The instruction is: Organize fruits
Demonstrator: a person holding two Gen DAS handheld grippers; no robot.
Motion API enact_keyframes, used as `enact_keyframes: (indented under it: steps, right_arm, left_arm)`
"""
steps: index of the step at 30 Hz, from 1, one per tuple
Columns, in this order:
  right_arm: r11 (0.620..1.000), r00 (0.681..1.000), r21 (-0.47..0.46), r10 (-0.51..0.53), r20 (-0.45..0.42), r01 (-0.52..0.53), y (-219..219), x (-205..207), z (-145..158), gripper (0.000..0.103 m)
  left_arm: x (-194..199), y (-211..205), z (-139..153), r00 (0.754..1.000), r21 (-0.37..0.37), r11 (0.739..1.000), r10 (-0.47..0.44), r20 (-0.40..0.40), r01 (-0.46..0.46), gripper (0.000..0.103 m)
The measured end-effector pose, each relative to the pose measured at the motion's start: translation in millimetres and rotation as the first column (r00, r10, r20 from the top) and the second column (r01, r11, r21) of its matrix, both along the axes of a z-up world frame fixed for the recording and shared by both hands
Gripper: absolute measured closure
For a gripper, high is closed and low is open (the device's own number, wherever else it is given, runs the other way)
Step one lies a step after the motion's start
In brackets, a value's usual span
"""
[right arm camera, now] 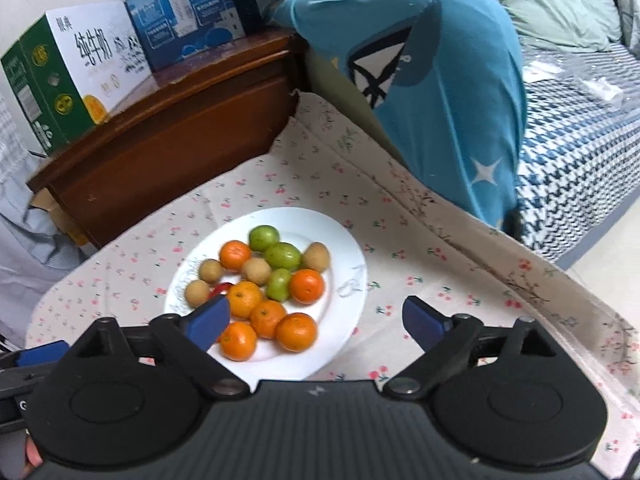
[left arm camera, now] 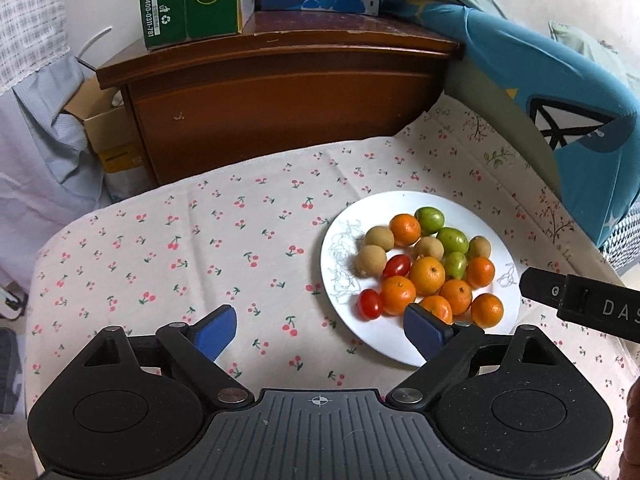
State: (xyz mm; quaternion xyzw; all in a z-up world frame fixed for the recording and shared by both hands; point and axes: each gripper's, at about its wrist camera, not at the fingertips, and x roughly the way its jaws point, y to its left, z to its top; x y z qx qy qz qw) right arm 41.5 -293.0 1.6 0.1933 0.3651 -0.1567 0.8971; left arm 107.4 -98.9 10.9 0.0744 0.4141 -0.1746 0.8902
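My left gripper [left arm camera: 320,330] spread, empty | my right gripper [right arm camera: 316,318] spread, empty | glossy round white plate [left arm camera: 404,204]: smooth mandarins [left arm camera: 427,275], matte cherry-print cloth [left arm camera: 200,240]

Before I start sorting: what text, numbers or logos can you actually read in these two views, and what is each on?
"400-0311-781", with a barcode and recycling mark: side of the green carton.
"纯牛奶": its white face.
"DAS", cut off at the frame edge: right gripper.
Blue carton: print too small and blurred to read.

Right gripper [right arm camera: 316,320] jaws wide, empty, over fruit-filled white plate [right arm camera: 352,264].
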Motion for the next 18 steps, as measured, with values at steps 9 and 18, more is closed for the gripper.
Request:
enact_keyframes:
  steps: [9, 18]
  right_arm:
    - [0.998, 0.996, -0.065, 0.001, -0.088, -0.007, 4.6, 5.8, -5.7, 0.007]
    - [0.992, 0.989, -0.121, 0.009, -0.145, -0.027, 15.7, 14.3, -10.9, 0.006]
  left_arm:
    - [3.7, -1.7, -1.3, 0.999, 0.029, 0.999, 0.046, -0.020, -0.045, 0.011]
    - [7.0, -10.1, -8.4, 0.998, 0.060, 0.997, 0.052, -0.031, -0.050, 0.011]
